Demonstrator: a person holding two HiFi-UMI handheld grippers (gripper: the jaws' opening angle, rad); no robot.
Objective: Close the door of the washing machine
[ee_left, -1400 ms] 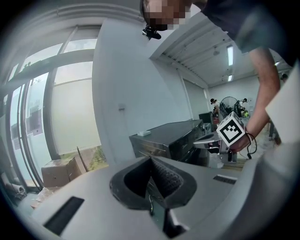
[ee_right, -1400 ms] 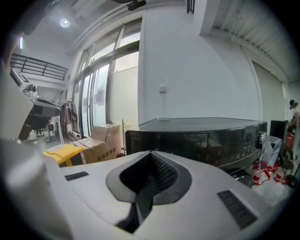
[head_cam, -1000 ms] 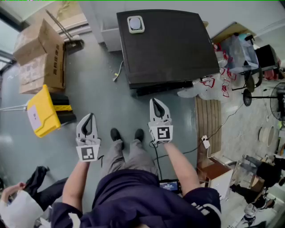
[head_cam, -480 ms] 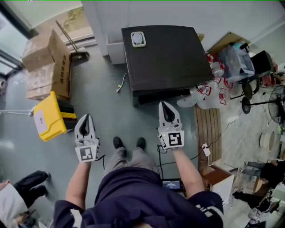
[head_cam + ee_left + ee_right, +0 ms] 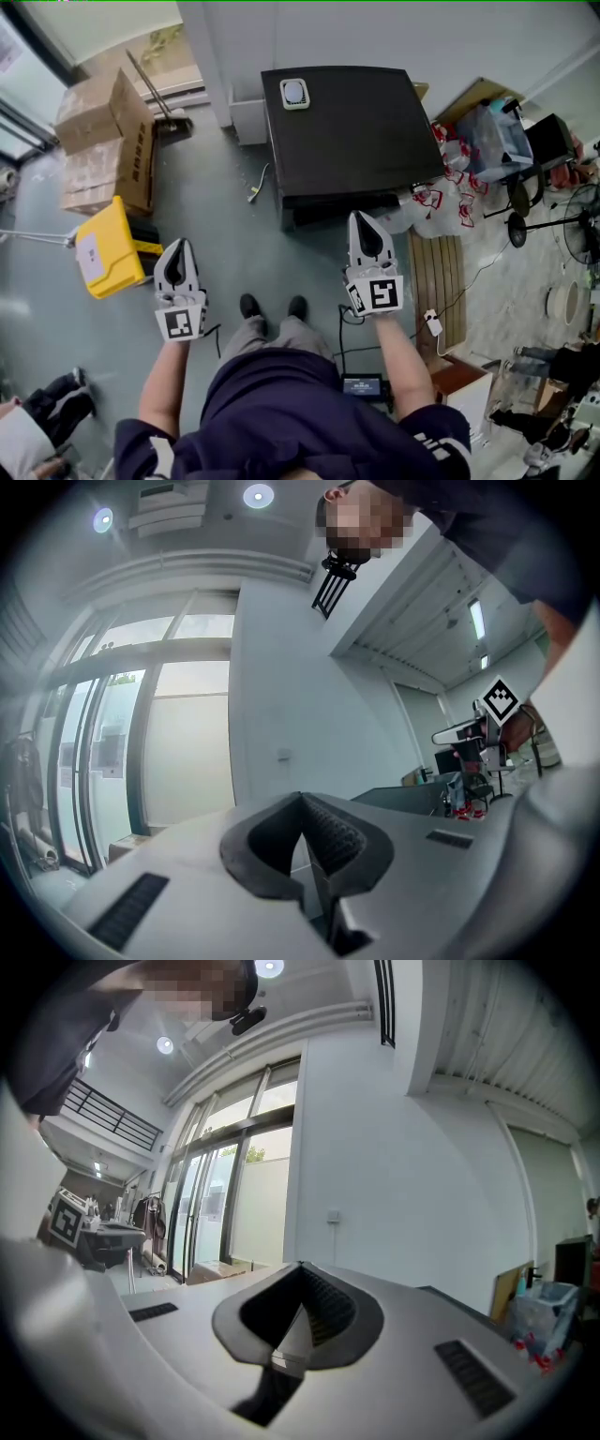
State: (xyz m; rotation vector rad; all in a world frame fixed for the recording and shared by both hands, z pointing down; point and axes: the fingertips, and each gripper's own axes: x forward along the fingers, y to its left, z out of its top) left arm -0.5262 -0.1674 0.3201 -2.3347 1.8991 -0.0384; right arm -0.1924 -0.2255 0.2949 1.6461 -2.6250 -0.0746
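Observation:
From above, the washing machine (image 5: 347, 131) shows as a black-topped box against the white wall, with a small white device (image 5: 294, 93) on its top. Its door is hidden below the front edge. My left gripper (image 5: 178, 246) hangs in the air well left of the machine's front, over the grey floor. It is shut and empty, and its fingertips (image 5: 302, 799) meet in the left gripper view. My right gripper (image 5: 361, 217) floats just in front of the machine's front right corner, apart from it. It too is shut on nothing, its tips (image 5: 302, 1267) pressed together.
Cardboard boxes (image 5: 103, 141) and a yellow bin (image 5: 98, 248) stand at the left, with a broom (image 5: 155, 94) by the wall. A wooden board (image 5: 439, 272), plastic bags (image 5: 441, 187) and clutter lie to the machine's right. Another person (image 5: 37, 422) is at the lower left.
Both grippers have come up toward the head camera and stayed shut. The right one has shifted rightward in the view. The machine looks smaller and farther off.

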